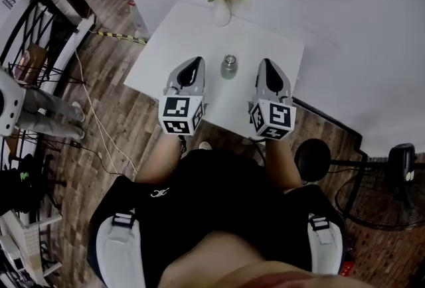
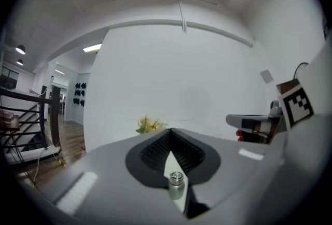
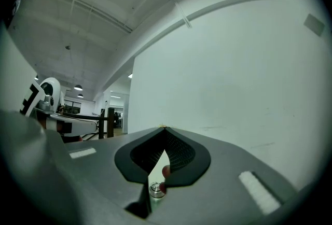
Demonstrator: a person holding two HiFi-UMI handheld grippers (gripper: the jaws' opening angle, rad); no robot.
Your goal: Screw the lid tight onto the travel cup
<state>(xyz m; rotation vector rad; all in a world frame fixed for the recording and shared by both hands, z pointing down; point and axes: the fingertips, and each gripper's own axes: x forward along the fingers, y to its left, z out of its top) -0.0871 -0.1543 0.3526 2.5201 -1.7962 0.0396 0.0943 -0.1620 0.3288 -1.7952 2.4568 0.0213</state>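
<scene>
The only print on show was the black-and-white square markers on each cube. The small silver metal travel cup (image 1: 229,66), capped with a round lid, stood upright on the white square surface (image 1: 192,31). It sat between the left hand-held gripper (image 1: 192,68) and the right hand-held gripper (image 1: 268,71), touching neither. Both had their jaws pressed together, empty. The left gripper view caught only the yellow flowers (image 2: 149,125); the head view showed their white vase (image 1: 222,13) too.
</scene>
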